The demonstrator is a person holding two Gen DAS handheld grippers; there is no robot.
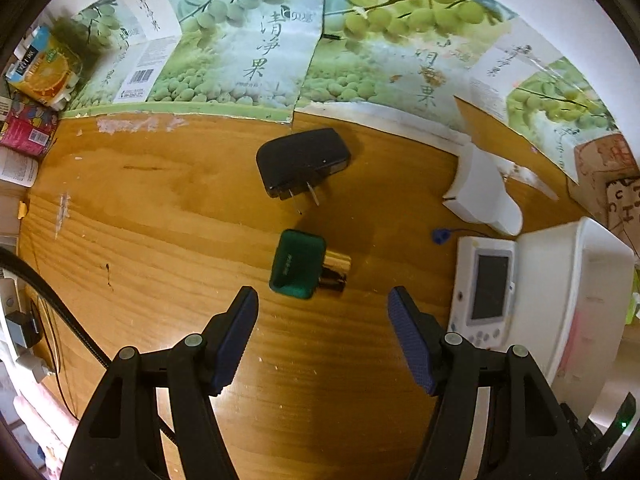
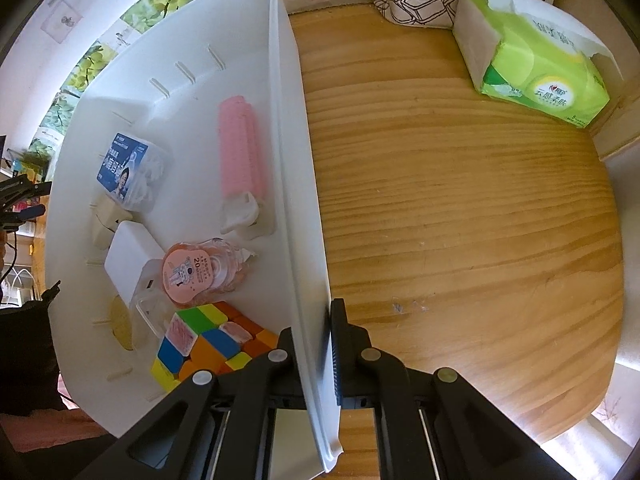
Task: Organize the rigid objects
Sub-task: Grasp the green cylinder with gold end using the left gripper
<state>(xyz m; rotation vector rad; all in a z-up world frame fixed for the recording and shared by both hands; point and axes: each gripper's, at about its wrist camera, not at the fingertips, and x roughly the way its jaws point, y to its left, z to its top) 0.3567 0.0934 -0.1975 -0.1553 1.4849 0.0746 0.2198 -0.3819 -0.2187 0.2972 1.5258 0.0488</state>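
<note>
Left gripper (image 1: 322,300) points down at the wooden tabletop (image 1: 160,216), jaws spread with nothing between them. The small dark-green plastic cap with a shiny gold metal barrel (image 1: 306,266) lies on its side just ahead of the fingertips, apart from them. Beyond the cap: a black wall-plug adapter (image 1: 302,160), prongs toward it. Right of the cap: a white handheld device with a grey screen (image 1: 482,288), against the white plastic bin (image 2: 200,80).

Right gripper (image 2: 330,344) is pinched on the bin's near wall, steadying it (already holds a colourful puzzle cube (image 2: 208,344)).

Judgement: next pick is the cap. Advance until the pads straddle the green body, not the round barrel, which would likely roll; close squarely, lift straight.
</note>
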